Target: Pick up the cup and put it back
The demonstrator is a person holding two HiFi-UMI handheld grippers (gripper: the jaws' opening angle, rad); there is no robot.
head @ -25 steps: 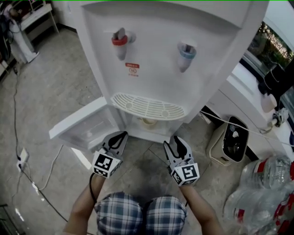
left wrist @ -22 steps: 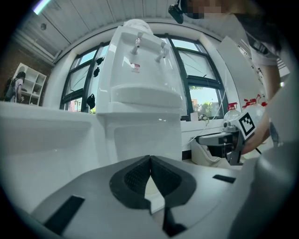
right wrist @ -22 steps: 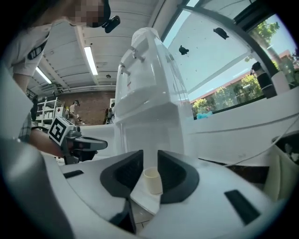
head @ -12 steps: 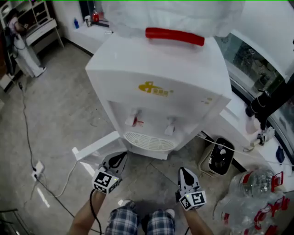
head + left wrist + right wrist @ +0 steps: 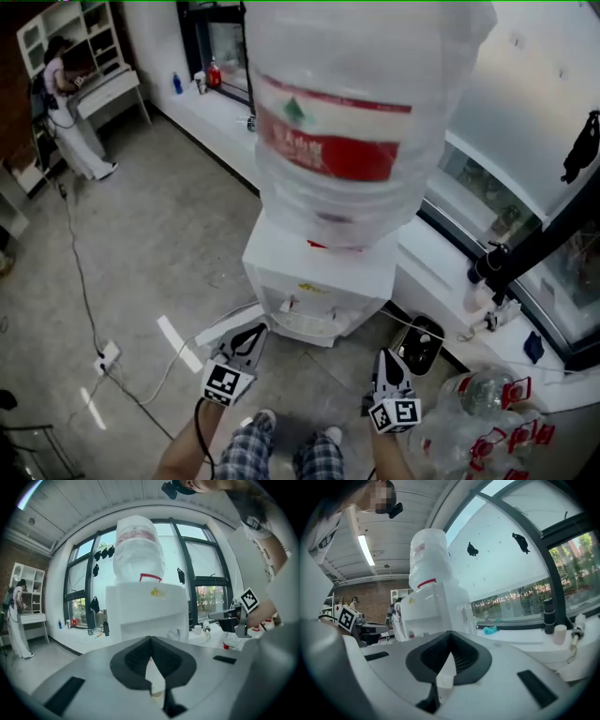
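Near the bottom edge of the head view, two forearms reach forward side by side above plaid-clad legs [image 5: 246,457]. Each hand carries a gripper aimed at the white water dispenser [image 5: 319,277], which is topped by a big bottle [image 5: 347,122]. The left gripper [image 5: 254,330] sits just near of the dispenser's foot, and the right gripper [image 5: 386,358] is to its right, beside a dark floor appliance [image 5: 419,345].

Both gripper views look roughly level at the dispenser. In each, the dark jaws are pressed together at the tips with nothing between them. The cup shows in no view, and neither gripper carries it.

Only the head view shows the heap of plastic bottles [image 5: 487,422] at near right. The left gripper view adds tall windows behind the dispenser and a person [image 5: 16,616] at far left. The right gripper view instead shows a brick wall and a ceiling light [image 5: 365,550].
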